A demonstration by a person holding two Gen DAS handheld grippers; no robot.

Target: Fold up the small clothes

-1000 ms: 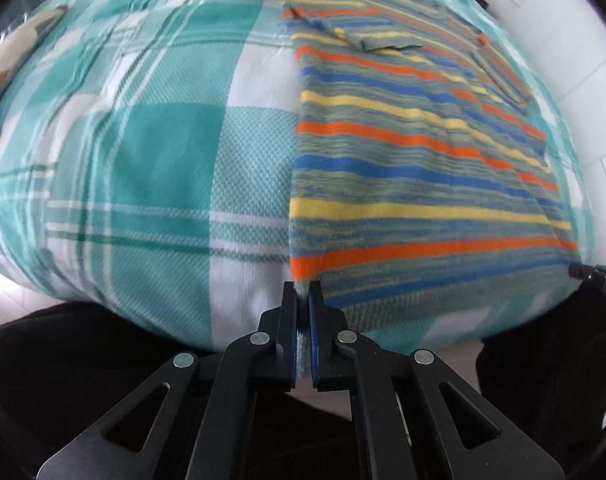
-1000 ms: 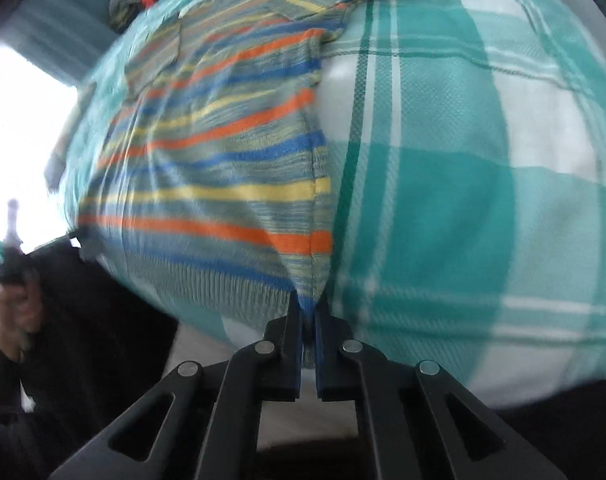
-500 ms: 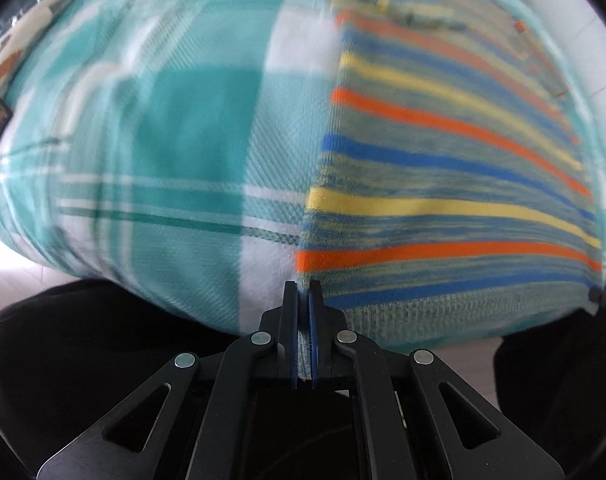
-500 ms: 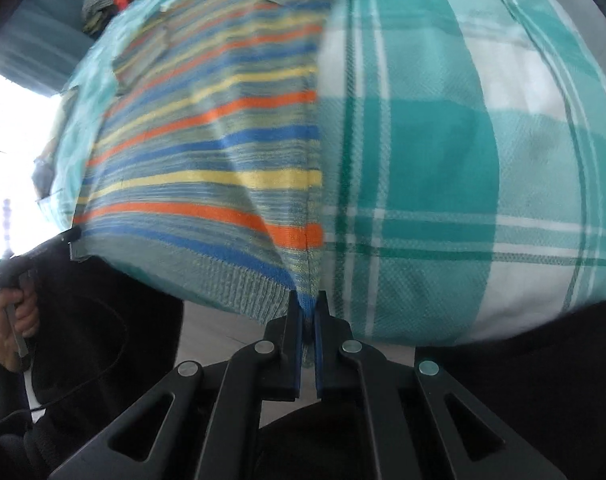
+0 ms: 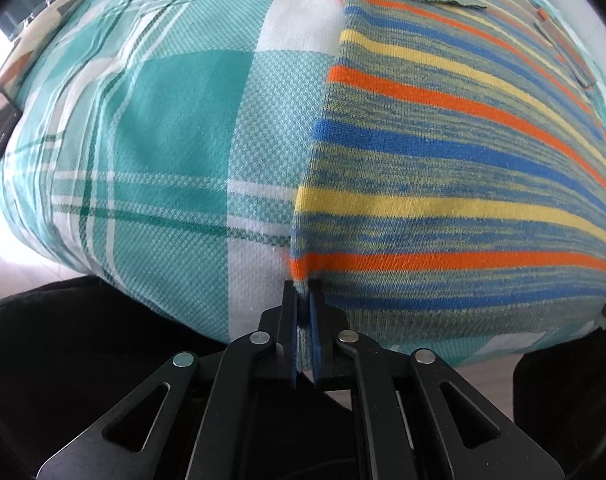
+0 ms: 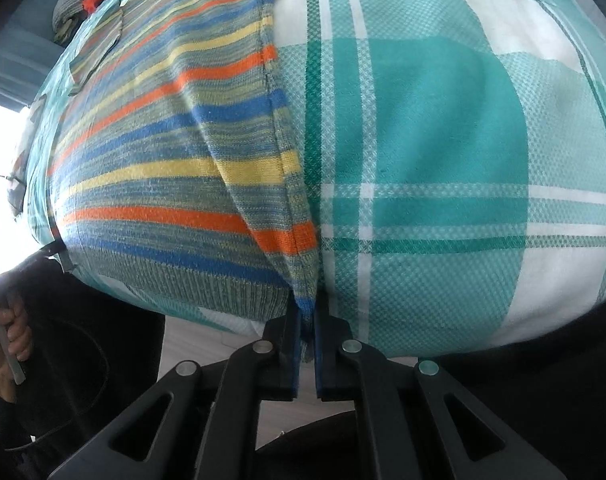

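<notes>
Down at the lower centre of the left wrist view, the left gripper (image 5: 304, 300) has the bottom corner of the striped knit sweater (image 5: 463, 184) between its pads, and its jaws are opening, a thin gap showing beside the cloth. The sweater lies flat across the right half of that frame on the teal plaid bedcover (image 5: 163, 128). In the right wrist view the right gripper (image 6: 306, 316) is clenched on the sweater's (image 6: 163, 168) other hem corner, at lower centre, with a fold rising from it. At the left edge a hand (image 6: 7, 344) grips a handle.
</notes>
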